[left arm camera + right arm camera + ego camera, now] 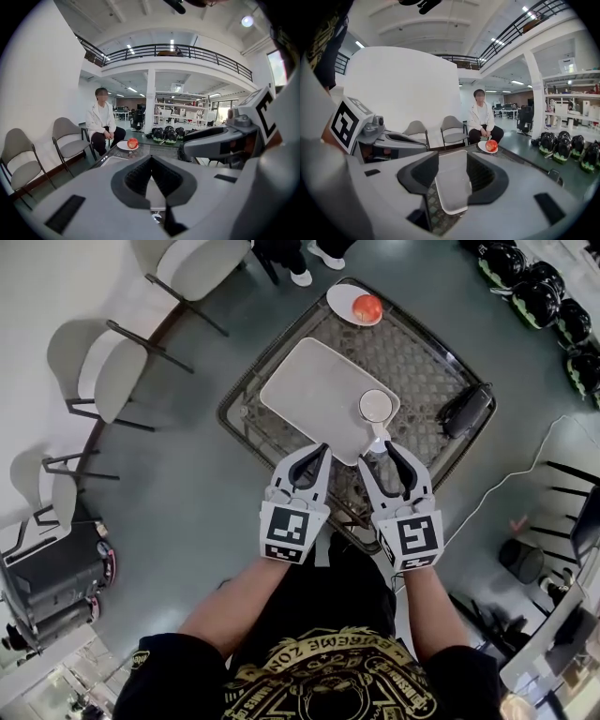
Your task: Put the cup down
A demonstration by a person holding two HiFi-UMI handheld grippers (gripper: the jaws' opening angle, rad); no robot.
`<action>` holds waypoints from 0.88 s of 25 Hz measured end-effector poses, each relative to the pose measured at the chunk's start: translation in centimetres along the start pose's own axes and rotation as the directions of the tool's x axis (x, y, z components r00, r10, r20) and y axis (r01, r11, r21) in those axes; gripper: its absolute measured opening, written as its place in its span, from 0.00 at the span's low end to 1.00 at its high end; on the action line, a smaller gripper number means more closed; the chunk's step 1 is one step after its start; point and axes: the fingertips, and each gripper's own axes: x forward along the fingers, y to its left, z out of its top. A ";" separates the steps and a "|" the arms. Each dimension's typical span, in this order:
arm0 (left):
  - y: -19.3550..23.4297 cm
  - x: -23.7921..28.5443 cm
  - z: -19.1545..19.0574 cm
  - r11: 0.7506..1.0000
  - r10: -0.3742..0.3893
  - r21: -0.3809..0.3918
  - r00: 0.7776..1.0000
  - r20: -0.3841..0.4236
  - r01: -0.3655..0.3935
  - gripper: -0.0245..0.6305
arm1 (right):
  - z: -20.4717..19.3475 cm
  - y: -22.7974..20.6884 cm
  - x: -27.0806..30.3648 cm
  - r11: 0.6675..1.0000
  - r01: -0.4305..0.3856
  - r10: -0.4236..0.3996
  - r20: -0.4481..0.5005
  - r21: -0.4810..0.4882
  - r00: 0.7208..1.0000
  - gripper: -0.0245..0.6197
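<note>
A white cup [377, 406] stands upright on the right corner of a white tray [314, 390], which lies on a glass table [427, 357]. No gripper holds it. My right gripper [378, 457] hovers just short of the cup, jaws apart, and only the tray [452, 187] shows between them in the right gripper view [452, 176]; the cup is not seen there. My left gripper [322, 454] is beside it over the tray's near edge, its tips meeting, with nothing in them [151, 161].
A red apple [367, 307] sits on a white plate [345, 298] at the table's far corner. A black device [466, 409] lies at the right edge. Chairs [112, 371] stand to the left, helmets [539, 292] at the far right, and a person [102, 123] sits beyond the table.
</note>
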 end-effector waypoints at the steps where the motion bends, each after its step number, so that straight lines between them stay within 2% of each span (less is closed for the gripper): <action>1: -0.3 -0.5 0.3 1.000 0.003 0.001 1.000 0.005 -0.003 0.04 | 0.4 0.3 -0.6 1.000 -0.002 0.002 0.004 -0.007 1.000 0.31; 3: -0.8 -1.3 1.0 1.000 0.009 0.006 1.000 0.018 -0.009 0.04 | 1.1 0.7 -1.8 1.000 -0.004 0.004 0.017 -0.008 1.000 0.24; 12: -4.5 -4.8 6.1 0.999 0.012 0.028 0.993 0.118 -0.016 0.04 | 3.3 1.8 -6.6 1.000 -0.031 0.031 0.059 -0.001 0.998 0.24; 16: -5.5 -7.0 7.0 1.000 0.014 0.020 0.990 0.139 -0.017 0.04 | 4.3 2.5 -8.2 0.999 -0.034 0.034 0.049 -0.006 0.998 0.24; 19: -6.1 -8.3 7.5 1.000 0.016 0.013 0.988 0.152 -0.019 0.04 | 4.5 3.1 -9.3 0.999 -0.046 0.047 0.053 -0.016 0.997 0.13; 22: -6.5 -9.2 8.1 1.000 0.006 0.018 0.986 0.167 -0.009 0.04 | 4.8 3.4 -9.9 0.999 -0.037 0.038 0.055 -0.017 0.998 0.11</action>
